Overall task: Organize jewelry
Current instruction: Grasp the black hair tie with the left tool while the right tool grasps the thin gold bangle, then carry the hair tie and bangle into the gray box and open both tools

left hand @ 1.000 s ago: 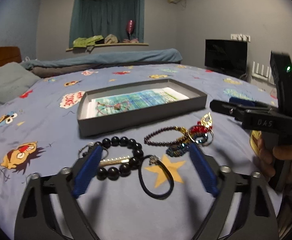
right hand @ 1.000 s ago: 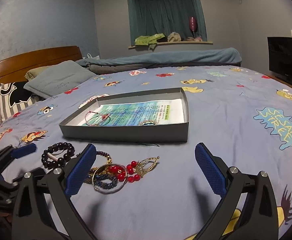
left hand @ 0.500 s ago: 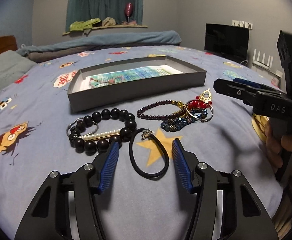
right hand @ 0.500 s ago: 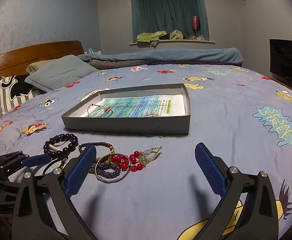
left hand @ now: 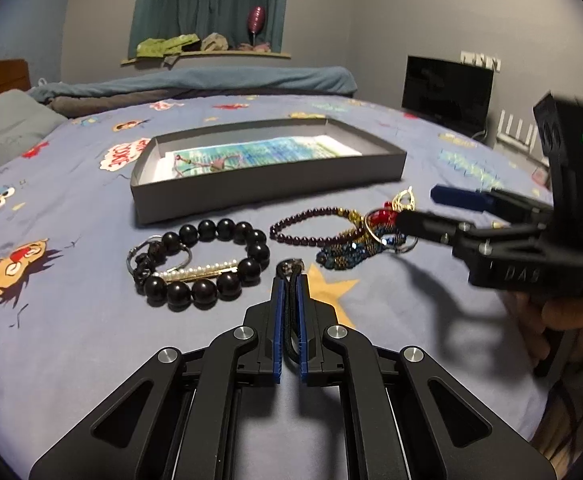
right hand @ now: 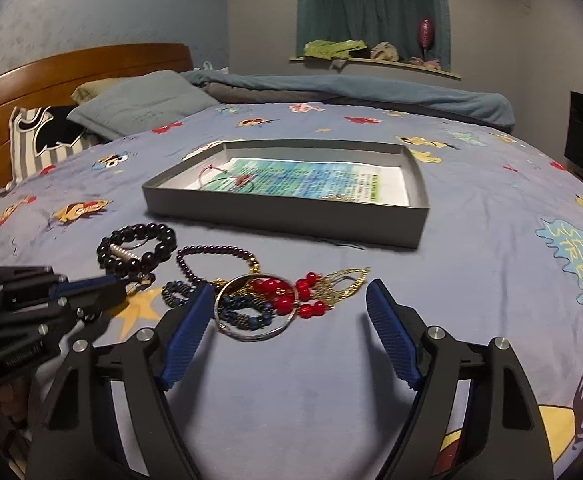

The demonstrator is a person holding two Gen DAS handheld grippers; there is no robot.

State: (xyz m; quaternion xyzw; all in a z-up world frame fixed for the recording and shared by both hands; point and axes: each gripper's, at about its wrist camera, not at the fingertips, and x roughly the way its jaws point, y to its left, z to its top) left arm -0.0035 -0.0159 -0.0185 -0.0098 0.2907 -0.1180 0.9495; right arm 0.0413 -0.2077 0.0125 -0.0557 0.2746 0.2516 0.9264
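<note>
Left tongs [left hand: 289, 292] are pinching a black cord loop [left hand: 290, 280] on a cartoon-print bed [left hand: 71, 320]. Black bead bracelet [left hand: 207, 264] is lying just left; grey tray [left hand: 267, 192] is sitting beyond. Right tongs [left hand: 419, 210] are hovering over tangled jewelry [left hand: 355, 246].

The tray [left hand: 267, 196] lies on the bed [left hand: 71, 340], behind the bracelets. The beaded bracelet [left hand: 211, 262] lies left of the tangled jewelry [left hand: 355, 240].

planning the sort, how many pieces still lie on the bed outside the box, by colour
black: 2, big-bead bracelet and cord loop in left gripper
dark red: 1, bead bracelet
blue: 1, bead bracelet
red and gold: 1, earrings
silver: 1, bangle
total: 6
</note>
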